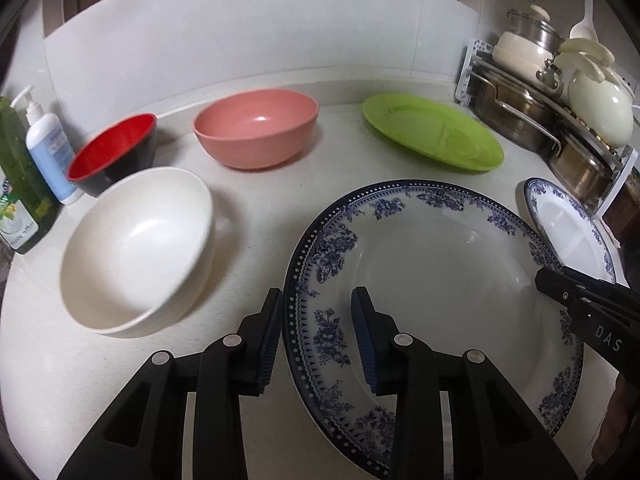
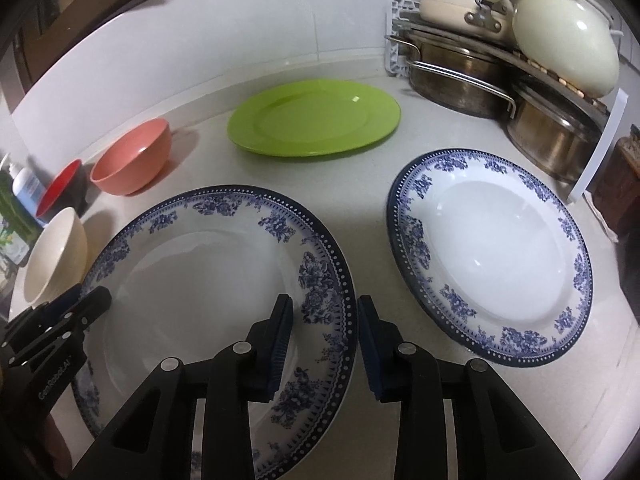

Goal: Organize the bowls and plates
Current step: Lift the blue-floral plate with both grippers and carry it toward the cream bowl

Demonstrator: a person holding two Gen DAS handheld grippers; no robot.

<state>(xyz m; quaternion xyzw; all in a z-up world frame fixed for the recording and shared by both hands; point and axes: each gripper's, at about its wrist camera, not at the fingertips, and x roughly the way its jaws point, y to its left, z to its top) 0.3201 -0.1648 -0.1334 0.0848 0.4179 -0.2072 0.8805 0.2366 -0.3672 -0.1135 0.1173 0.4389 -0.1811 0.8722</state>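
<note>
A large blue-and-white floral plate [image 1: 440, 280] [image 2: 200, 272] lies flat on the white counter. My left gripper [image 1: 318, 300] is open, its fingers either side of the plate's left rim. My right gripper [image 2: 325, 308] is open as well, astride the right rim; its tip shows in the left wrist view [image 1: 541, 280]. A second blue-and-white plate [image 2: 488, 256] [image 1: 568, 228] lies to the right. Further back are a green plate [image 1: 432, 136] [image 2: 316, 118] and a pink bowl [image 1: 256, 128] [image 2: 132, 158]. At the left are a red-and-black bowl [image 1: 114, 152] and a cream bowl [image 1: 136, 248] [image 2: 56, 256].
Two pump bottles [image 1: 48, 152] stand at the counter's left edge against the wall. A rack of steel pots and cream lids [image 1: 552, 120] [image 2: 500, 72] fills the back right corner. A white tiled wall [image 1: 240, 40] runs behind the counter.
</note>
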